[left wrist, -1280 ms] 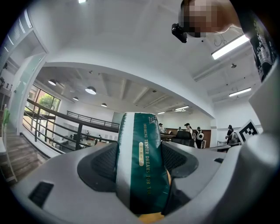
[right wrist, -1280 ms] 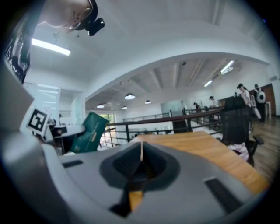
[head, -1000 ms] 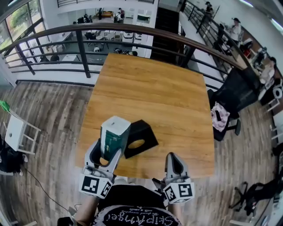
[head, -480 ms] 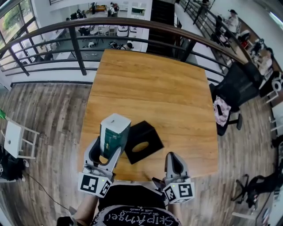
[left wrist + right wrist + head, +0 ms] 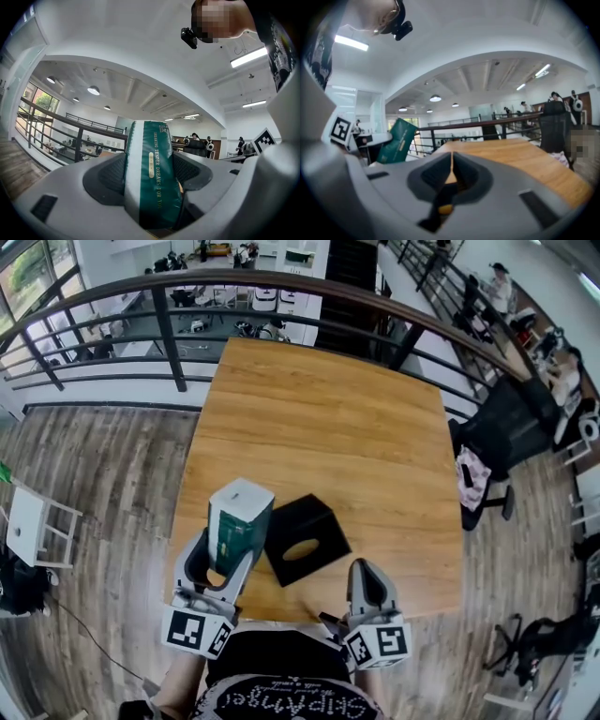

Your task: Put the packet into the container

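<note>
The left gripper [image 5: 223,563] clamps the green packet [image 5: 238,525] upright beside the black container [image 5: 302,537], while the right gripper [image 5: 369,594], jaws together, rests at the desk [image 5: 328,427] edge.

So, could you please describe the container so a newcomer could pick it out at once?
Start at the wooden table and go to its near edge. There sits the container, seen from the head view just right of the green packet. It is the only black box, with an oval opening in its top.
</note>
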Action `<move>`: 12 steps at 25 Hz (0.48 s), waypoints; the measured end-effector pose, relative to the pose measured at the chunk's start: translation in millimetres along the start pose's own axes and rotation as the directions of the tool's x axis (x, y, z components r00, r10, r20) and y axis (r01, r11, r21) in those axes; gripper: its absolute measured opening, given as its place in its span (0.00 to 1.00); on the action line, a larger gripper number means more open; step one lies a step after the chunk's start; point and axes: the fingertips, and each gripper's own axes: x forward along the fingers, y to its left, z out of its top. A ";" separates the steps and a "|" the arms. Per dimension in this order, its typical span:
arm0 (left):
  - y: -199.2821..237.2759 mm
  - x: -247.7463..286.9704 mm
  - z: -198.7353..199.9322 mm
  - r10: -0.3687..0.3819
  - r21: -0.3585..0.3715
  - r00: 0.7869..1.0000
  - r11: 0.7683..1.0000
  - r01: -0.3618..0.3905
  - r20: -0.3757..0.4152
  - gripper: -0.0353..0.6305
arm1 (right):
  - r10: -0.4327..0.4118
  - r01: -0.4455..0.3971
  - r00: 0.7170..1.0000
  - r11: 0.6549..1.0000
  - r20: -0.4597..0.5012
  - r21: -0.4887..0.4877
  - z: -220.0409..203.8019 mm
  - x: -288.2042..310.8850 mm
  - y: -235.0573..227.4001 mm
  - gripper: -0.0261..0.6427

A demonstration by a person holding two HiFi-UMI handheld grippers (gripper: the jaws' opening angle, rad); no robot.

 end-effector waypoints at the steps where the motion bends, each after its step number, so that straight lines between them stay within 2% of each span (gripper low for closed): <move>1: -0.2 -0.6 -1.0 0.007 -0.001 1.000 1.000 -0.007 -0.001 0.56 | 0.006 -0.006 1.000 1.000 -0.002 -0.002 0.0 1.0 -1.0 0.09; 12: -3.5 -8.6 1.3 0.087 -0.006 0.996 0.996 -0.087 0.013 0.56 | 0.054 -0.054 0.999 0.998 -0.002 -0.017 8.5 5.9 -11.3 0.09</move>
